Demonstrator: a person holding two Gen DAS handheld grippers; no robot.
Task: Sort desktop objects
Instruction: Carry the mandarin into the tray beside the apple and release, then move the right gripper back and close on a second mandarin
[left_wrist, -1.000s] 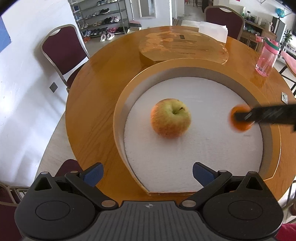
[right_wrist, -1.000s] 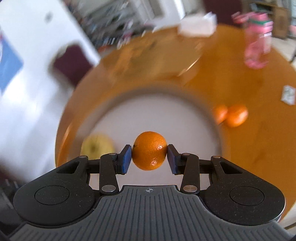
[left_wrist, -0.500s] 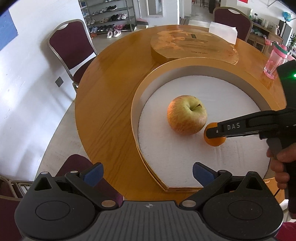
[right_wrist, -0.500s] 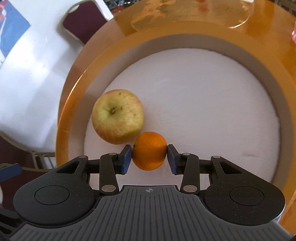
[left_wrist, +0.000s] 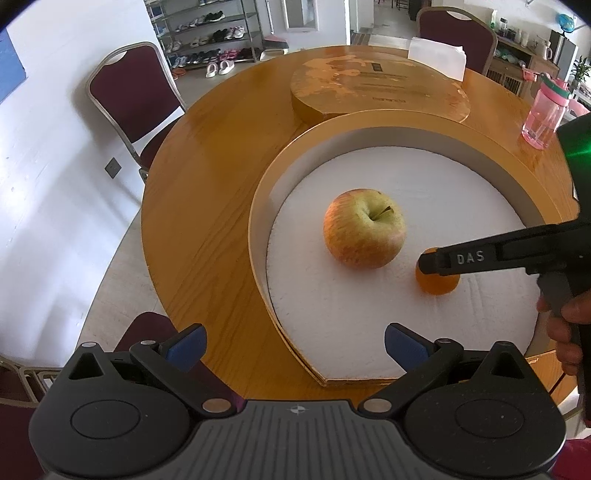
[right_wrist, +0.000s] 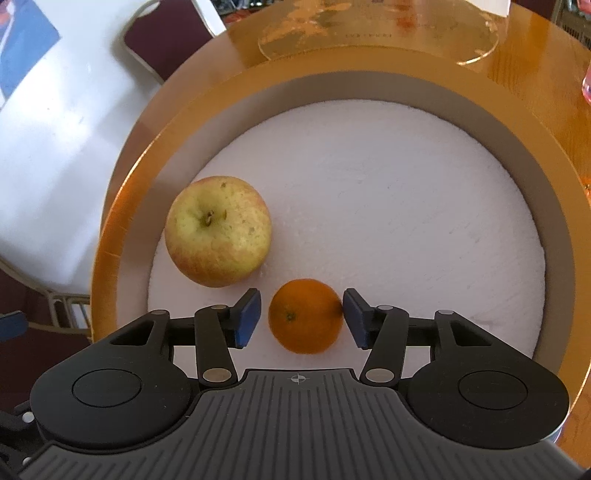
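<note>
Round wooden counter (left_wrist: 207, 192) carries a gold-rimmed round tray (left_wrist: 258, 221) with white lining, a flat gold disc (left_wrist: 376, 88) touching the tray's far rim, a white paper stack (left_wrist: 436, 57) beyond the disc, a pink bottle (left_wrist: 543, 110) right of the disc.

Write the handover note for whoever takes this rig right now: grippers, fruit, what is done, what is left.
Right gripper: open, jaws on either side of the orange, which sits on the white pad of the round tray; one pad looks to be touching it.
Left gripper: open, empty, held back near the tray's edge.
Apple: in the tray, beside the orange, not touching it.
Done: apple and orange both in the tray.
Left: back the right gripper away; look for other things to sort.
</note>
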